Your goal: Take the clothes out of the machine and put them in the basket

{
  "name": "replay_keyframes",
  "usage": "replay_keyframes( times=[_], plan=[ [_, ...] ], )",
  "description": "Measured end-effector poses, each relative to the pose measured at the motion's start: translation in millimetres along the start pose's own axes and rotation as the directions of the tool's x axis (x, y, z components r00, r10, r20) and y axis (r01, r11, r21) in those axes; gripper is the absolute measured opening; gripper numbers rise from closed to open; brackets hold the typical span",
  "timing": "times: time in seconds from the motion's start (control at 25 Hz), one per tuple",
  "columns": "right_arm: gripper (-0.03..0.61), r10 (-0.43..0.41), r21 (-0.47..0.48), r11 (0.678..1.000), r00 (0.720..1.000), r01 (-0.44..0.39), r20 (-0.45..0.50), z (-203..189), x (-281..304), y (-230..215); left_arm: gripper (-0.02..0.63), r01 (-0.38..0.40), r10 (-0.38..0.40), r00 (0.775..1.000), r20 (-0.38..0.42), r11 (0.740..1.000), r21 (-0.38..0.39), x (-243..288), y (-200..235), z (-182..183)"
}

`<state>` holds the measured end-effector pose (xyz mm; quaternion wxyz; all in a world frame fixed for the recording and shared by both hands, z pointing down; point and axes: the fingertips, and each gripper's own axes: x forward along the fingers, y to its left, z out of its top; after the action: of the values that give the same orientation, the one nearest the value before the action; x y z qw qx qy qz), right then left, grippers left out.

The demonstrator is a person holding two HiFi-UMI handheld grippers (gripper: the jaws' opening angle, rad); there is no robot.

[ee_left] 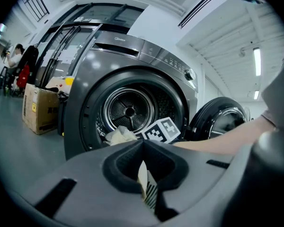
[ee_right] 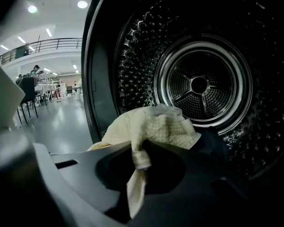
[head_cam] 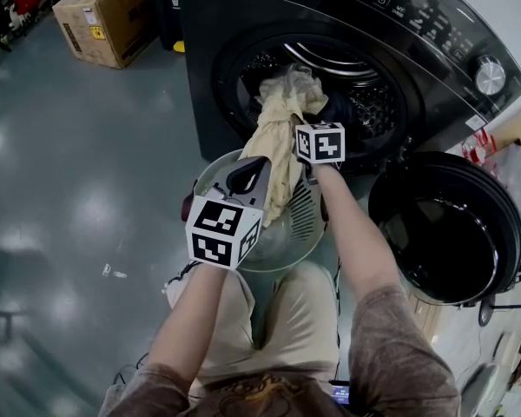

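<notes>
Cream cloth (head_cam: 278, 137) trails machine (head_cam: 234, 33) to basket (head_cam: 308, 224); right gripper (ee_right: 141, 161) jaws pinch it high, left gripper (head_cam: 247, 176) jaws lower; forearms outstretched.

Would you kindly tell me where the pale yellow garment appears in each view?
Head view: pale yellow garment at centre, draped from the drum over the basket.
Left gripper view: low centre, at the drum's mouth.
Right gripper view: centre foreground, pinched in the right tongs.
Shared landmark: the drum.
</notes>
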<state>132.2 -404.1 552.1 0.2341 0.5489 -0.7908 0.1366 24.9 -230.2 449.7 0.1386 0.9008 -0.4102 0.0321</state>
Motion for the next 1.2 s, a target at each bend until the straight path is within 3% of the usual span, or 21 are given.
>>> replay_keyframes(
  times=[0.56,1.2],
  plan=[
    [0.021,0.14,-0.071,0.989,0.986,-0.133,0.095,-13.2,-116.5,53.5,0.003,-0.026,0.026,1.0,0.008,0.999,0.019,-6.9,-2.9,3.5],
    [0.023,0.251,-0.077,0.966,0.964,-0.245,0.081,-69.3,-222.2,120.1,0.003,-0.031,0.031,1.0,0.005,0.998,0.051,-8.9,-14.2,4.5]
  ],
)
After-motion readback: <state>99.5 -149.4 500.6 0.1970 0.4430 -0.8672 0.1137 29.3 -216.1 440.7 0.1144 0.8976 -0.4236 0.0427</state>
